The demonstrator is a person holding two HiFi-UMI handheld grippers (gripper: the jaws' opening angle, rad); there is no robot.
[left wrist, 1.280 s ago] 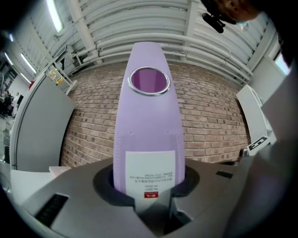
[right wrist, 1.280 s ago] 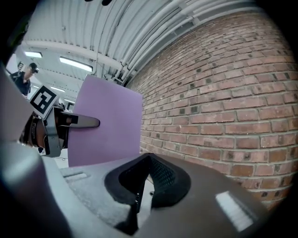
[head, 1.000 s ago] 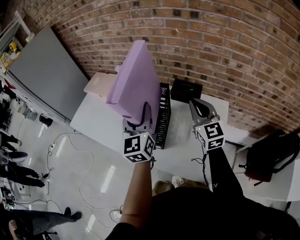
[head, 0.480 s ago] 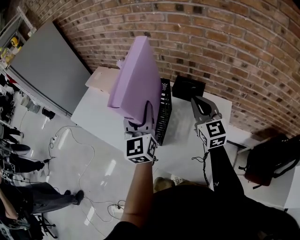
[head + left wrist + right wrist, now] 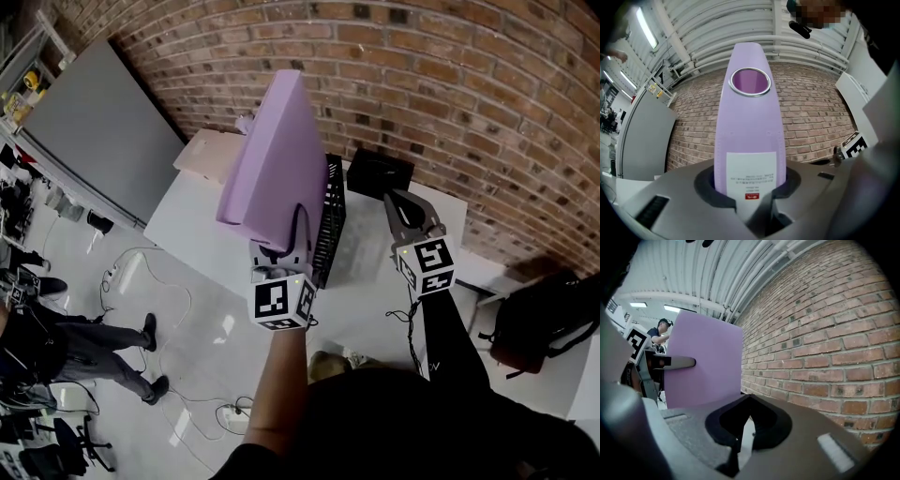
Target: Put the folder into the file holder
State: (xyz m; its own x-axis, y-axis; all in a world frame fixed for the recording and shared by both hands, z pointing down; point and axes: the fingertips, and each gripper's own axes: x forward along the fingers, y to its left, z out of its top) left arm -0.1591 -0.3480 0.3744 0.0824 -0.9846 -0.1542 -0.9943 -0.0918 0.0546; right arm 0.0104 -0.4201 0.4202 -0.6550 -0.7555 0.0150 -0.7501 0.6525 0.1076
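Observation:
The purple folder (image 5: pixel 277 159) stands upright in the air above the white table (image 5: pixel 197 234), with my left gripper (image 5: pixel 281 239) shut on its lower spine. Its spine, with a ring hole and a white label, fills the left gripper view (image 5: pixel 750 131). The black mesh file holder (image 5: pixel 330 220) stands on the table just right of the folder. My right gripper (image 5: pixel 394 202) hovers to the right of the holder, shut and holding nothing. In the right gripper view the folder (image 5: pixel 703 366) shows side-on, with a left gripper finger (image 5: pixel 670 363) laid across its face.
A black box (image 5: pixel 375 173) sits by the brick wall behind the holder. A flat beige piece (image 5: pixel 206 155) lies at the table's far left. A grey panel (image 5: pixel 94 141) leans at left. A black bag (image 5: pixel 544 309) sits at right. A person (image 5: pixel 56 342) and cables are on the floor.
Both grippers and the folder stay about where they were. A person on the floor at lower left has walked further into view.

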